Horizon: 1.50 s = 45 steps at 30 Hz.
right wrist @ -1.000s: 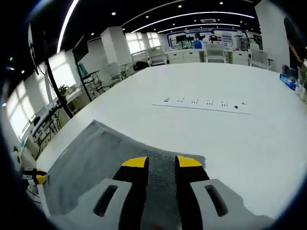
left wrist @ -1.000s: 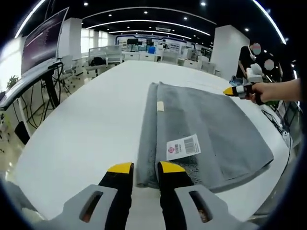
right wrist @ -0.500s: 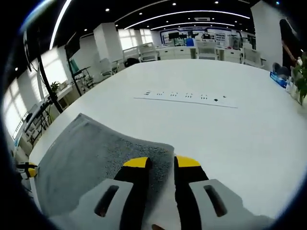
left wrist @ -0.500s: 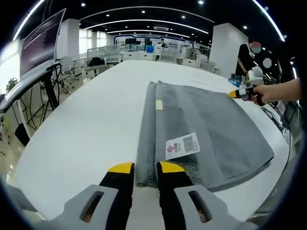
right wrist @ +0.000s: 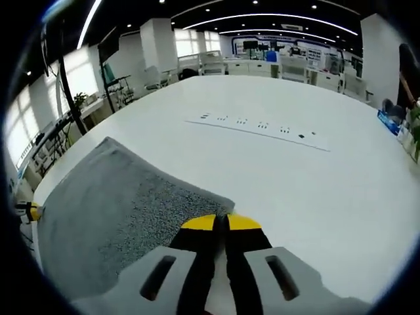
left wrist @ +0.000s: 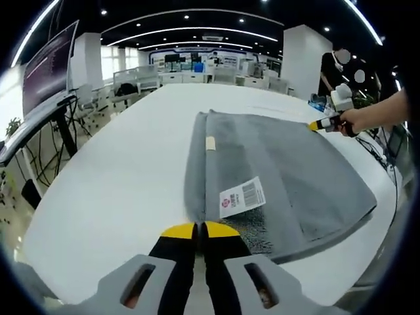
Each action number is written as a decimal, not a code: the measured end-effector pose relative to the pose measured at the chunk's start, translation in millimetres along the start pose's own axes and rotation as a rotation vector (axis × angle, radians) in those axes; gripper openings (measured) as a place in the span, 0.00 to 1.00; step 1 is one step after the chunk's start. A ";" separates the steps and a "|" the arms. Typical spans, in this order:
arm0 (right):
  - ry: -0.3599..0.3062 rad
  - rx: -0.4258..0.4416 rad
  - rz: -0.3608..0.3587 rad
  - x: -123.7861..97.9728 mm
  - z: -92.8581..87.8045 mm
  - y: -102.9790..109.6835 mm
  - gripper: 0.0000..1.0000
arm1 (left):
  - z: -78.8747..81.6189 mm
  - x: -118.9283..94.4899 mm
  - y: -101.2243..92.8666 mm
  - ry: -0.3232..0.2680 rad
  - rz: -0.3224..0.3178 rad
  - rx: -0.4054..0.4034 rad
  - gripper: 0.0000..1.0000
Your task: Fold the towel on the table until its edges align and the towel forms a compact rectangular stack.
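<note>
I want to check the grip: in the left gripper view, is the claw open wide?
No, the left claw has its yellow tips pressed together at the near edge of the grey towel.

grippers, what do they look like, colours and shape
Both match: the left gripper and right gripper each have two black jaws with yellow tips, rising from light grey housings with a slot-shaped opening on each side. In the left gripper view the right gripper appears at the towel's far corner, yellow-tipped, held by a bare hand.
</note>
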State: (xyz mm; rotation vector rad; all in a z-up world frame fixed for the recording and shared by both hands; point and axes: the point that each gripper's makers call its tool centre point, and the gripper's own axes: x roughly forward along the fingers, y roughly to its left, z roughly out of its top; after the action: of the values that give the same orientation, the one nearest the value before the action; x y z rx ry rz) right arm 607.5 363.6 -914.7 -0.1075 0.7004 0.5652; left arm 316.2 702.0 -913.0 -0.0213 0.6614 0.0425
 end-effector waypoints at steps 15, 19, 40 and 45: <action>-0.002 0.023 0.015 -5.6 -5.2 -27.0 0.01 | -10.4 -11.7 -42.9 0.039 -0.046 0.072 0.03; 0.004 0.014 0.015 -15.4 -9.5 -33.5 0.01 | -12.1 -12.9 -52.0 0.057 -0.055 0.098 0.02; 0.020 -0.051 0.009 -58.0 -33.9 -101.7 0.01 | -6.9 -17.9 -141.1 0.076 -0.111 0.158 0.03; 0.015 -0.043 0.013 -65.5 -42.0 -128.0 0.01 | -5.1 -15.7 -156.1 0.077 -0.100 0.160 0.03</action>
State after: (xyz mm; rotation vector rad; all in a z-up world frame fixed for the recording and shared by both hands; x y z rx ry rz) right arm 609.7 213.9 -916.8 -0.1478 0.7041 0.5928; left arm 307.9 545.4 -906.4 0.0983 0.7381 -0.1076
